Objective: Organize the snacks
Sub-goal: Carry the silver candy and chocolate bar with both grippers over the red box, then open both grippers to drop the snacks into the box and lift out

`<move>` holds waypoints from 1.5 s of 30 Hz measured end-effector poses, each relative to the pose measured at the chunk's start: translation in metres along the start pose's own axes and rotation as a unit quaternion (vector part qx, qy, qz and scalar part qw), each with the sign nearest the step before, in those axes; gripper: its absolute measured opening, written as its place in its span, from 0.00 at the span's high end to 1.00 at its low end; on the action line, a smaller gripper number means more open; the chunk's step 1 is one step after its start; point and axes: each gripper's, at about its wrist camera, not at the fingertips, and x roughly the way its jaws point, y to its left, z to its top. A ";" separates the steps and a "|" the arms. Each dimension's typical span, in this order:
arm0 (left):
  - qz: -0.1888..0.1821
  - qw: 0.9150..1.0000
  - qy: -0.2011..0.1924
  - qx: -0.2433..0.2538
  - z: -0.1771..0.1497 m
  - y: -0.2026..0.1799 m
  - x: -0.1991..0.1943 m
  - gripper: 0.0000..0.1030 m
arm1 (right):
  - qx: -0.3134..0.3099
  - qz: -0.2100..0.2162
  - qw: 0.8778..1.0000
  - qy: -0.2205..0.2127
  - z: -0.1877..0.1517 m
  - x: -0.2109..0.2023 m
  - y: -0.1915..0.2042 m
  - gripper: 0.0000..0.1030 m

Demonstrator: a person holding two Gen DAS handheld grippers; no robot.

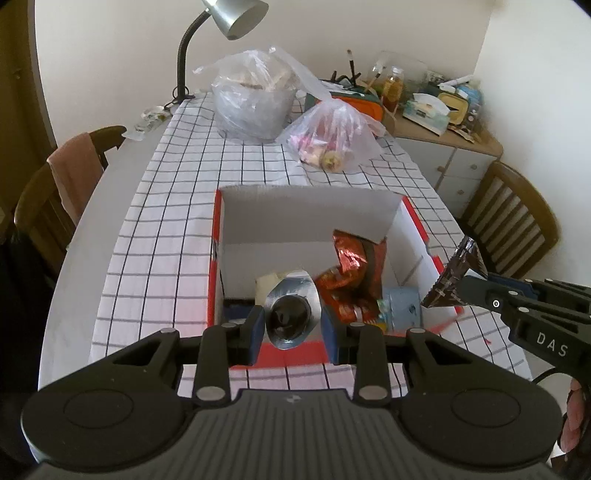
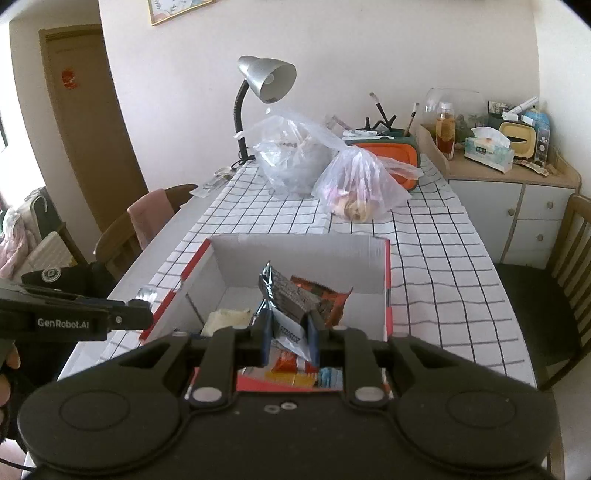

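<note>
A red-edged cardboard box point(image 1: 310, 206) stands on the checked tablecloth, also in the right wrist view point(image 2: 295, 254). Inside lie an orange foil snack bag point(image 1: 351, 273), a pale packet point(image 1: 267, 284) and a light blue packet point(image 1: 404, 304). My left gripper point(image 1: 293, 325) is shut on a silver-rimmed dark jelly cup point(image 1: 291, 314) over the box's near edge. My right gripper point(image 2: 288, 332) is shut on a dark foil snack packet point(image 2: 288, 295), held over the box; it shows in the left wrist view point(image 1: 454, 280) at the box's right wall.
Two clear plastic bags point(image 1: 255, 99) point(image 1: 336, 136) with food sit at the table's far end beside a silver desk lamp point(image 1: 236, 18). An orange container point(image 2: 388, 151) stands behind them. Wooden chairs point(image 1: 55, 192) point(image 1: 513, 218) flank the table. A cluttered cabinet point(image 2: 509, 177) stands at the right.
</note>
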 end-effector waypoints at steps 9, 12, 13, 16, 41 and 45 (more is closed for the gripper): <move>0.016 1.000 0.018 0.001 0.031 0.005 0.038 0.69 | 0.011 -0.018 1.000 0.023 0.014 0.044 -0.016 0.82; 0.019 0.999 0.032 0.001 0.039 0.006 0.057 0.69 | 0.013 -0.025 0.999 0.039 0.014 0.063 -0.020 0.82; 0.019 0.999 0.039 0.001 0.041 0.007 0.064 0.69 | 0.014 -0.028 0.999 0.043 0.014 0.068 -0.022 0.82; 0.024 0.998 0.052 0.001 0.045 0.008 0.080 0.69 | 0.017 -0.034 0.998 0.055 0.012 0.083 -0.027 0.82; 0.047 0.993 0.108 0.020 0.031 0.005 0.137 0.66 | 0.028 -0.043 0.994 0.099 -0.009 0.113 -0.033 0.57; 0.042 0.994 0.103 0.013 0.028 0.009 0.129 0.57 | 0.028 -0.040 0.995 0.092 -0.009 0.105 -0.030 0.44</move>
